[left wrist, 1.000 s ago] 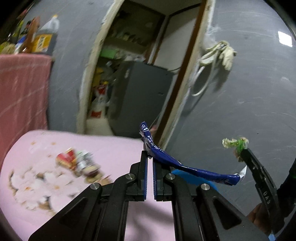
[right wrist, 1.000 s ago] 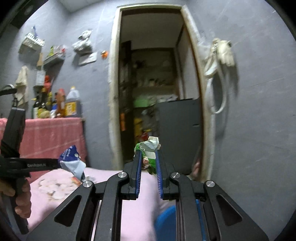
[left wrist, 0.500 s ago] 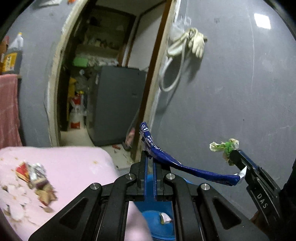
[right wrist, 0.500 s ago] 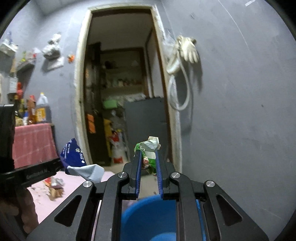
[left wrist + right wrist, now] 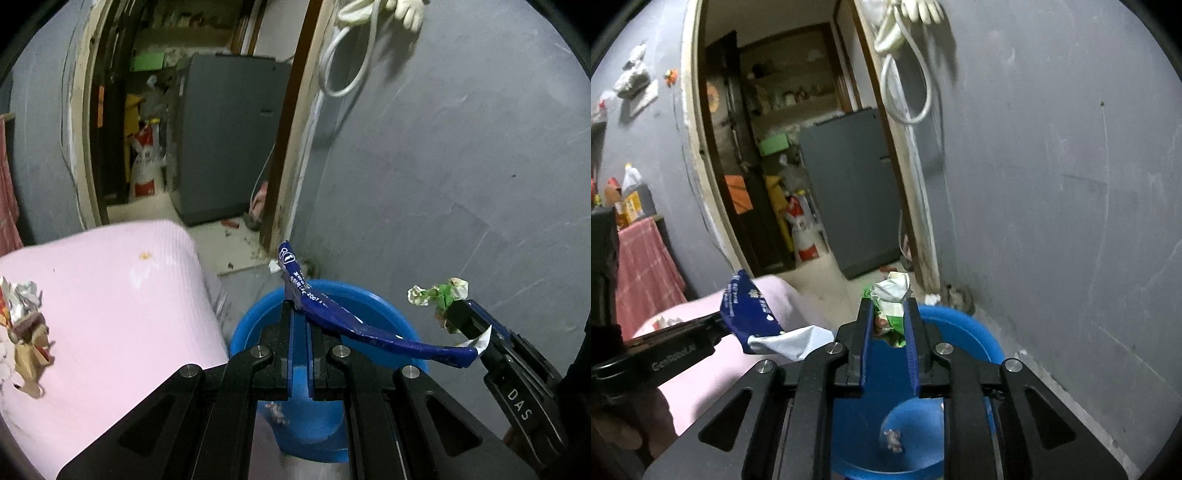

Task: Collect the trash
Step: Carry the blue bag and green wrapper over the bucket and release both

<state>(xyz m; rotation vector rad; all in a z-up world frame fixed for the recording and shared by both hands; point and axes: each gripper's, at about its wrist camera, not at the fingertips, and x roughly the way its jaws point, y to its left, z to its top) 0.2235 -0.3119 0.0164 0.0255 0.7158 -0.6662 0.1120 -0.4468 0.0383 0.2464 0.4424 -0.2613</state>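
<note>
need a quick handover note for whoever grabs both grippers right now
Left gripper: shut on blue wrapper, above the blue bin.
Right gripper: shut on green-white wrapper, also over the bin.
Done: one small scrap lies in the bin.
Left: release both wrappers into it, then fetch the foil and wrapper pile on the pink tablecloth.

grey cabinet (image 5: pixel 225 136) in doorway | glove (image 5: pixel 408 11) and white cord (image 5: pixel 347 55) on wall
</note>
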